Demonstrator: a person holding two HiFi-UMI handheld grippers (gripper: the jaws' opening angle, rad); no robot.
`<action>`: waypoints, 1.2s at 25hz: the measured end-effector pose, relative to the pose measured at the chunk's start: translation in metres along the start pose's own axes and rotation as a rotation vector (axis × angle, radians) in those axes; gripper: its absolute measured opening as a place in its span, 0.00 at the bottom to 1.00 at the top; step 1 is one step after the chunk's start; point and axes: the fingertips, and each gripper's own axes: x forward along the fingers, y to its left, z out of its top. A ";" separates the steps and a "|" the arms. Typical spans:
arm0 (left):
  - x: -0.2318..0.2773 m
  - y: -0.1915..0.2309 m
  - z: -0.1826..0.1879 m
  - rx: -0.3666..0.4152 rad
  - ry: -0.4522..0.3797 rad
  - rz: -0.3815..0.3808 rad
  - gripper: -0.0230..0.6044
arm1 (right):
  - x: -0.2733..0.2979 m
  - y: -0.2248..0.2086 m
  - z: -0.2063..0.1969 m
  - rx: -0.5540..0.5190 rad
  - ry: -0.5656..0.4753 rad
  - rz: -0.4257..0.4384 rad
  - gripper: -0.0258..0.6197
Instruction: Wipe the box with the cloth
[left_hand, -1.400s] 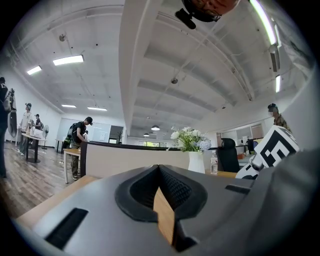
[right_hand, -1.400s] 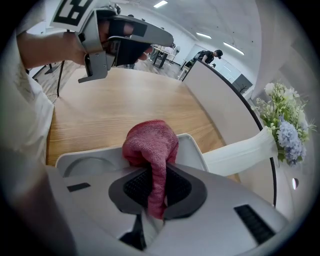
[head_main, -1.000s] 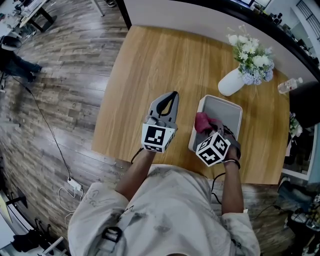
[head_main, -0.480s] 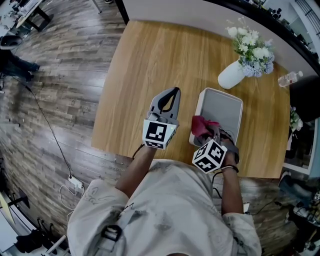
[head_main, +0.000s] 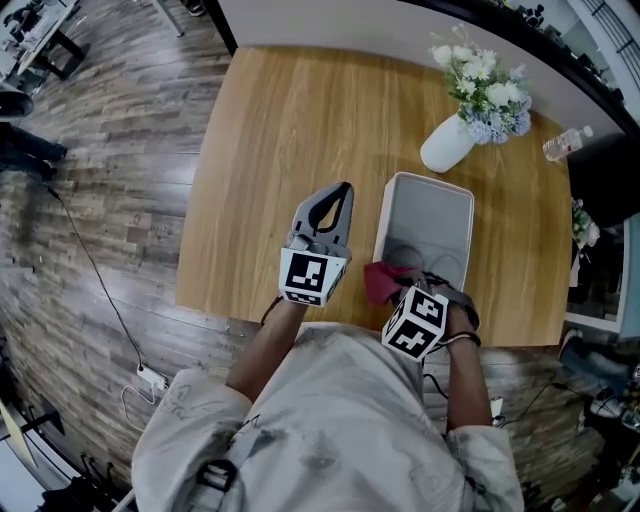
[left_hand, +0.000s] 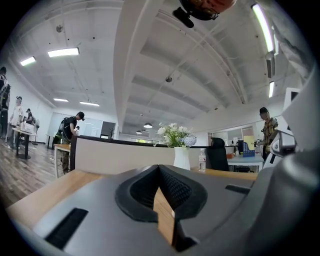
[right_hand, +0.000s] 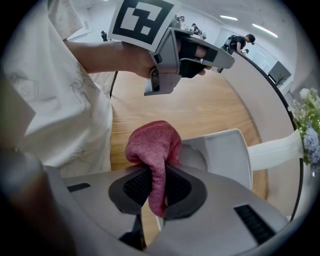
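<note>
At the right gripper (right_hand: 156, 189): jaws clamped on a fold of red cloth (right_hand: 152, 147). Pinched by a narrow hanging strip between the black pads. Bunched, rounded end sticking out past the jaw tips.

Just beyond that bunch: near-left corner of the grey plastic box (right_hand: 227, 155). Touching or a hair off; cannot tell from either view. In the head view, cloth overlapping that corner's rim, partly outside the box on the person's side.

Box open-topped, rectangular, upright, long side running away from the person.

Left gripper (left_hand: 159, 172): jaws together, nothing held, only a wood-coloured sliver showing below the tips. Just left of the box and apart from it, pointing away from the person over the wooden table (head_main: 280, 130). Resting or hovering: cannot tell.

Past the box's far end, apart from it: white vase (head_main: 443, 148) with white and pale blue flowers (head_main: 485, 85). Clear water bottle (head_main: 567, 143) further right, near the table's right edge.

Nearest the camera, pale shirt (head_main: 330, 420) filling the lower head view. Wood-plank floor (head_main: 90, 200) left of the table. People (left_hand: 70, 130) standing far back in the office, seen in the left gripper view.
</note>
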 end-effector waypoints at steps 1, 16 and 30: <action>0.000 -0.002 0.000 0.000 0.001 -0.003 0.06 | 0.000 0.001 -0.001 -0.004 0.005 0.008 0.14; 0.002 -0.006 -0.004 0.010 0.010 -0.018 0.06 | -0.011 0.012 -0.006 0.039 0.066 0.207 0.14; 0.006 -0.017 -0.009 0.005 0.018 -0.047 0.06 | -0.045 -0.032 -0.011 -0.038 -0.045 0.035 0.14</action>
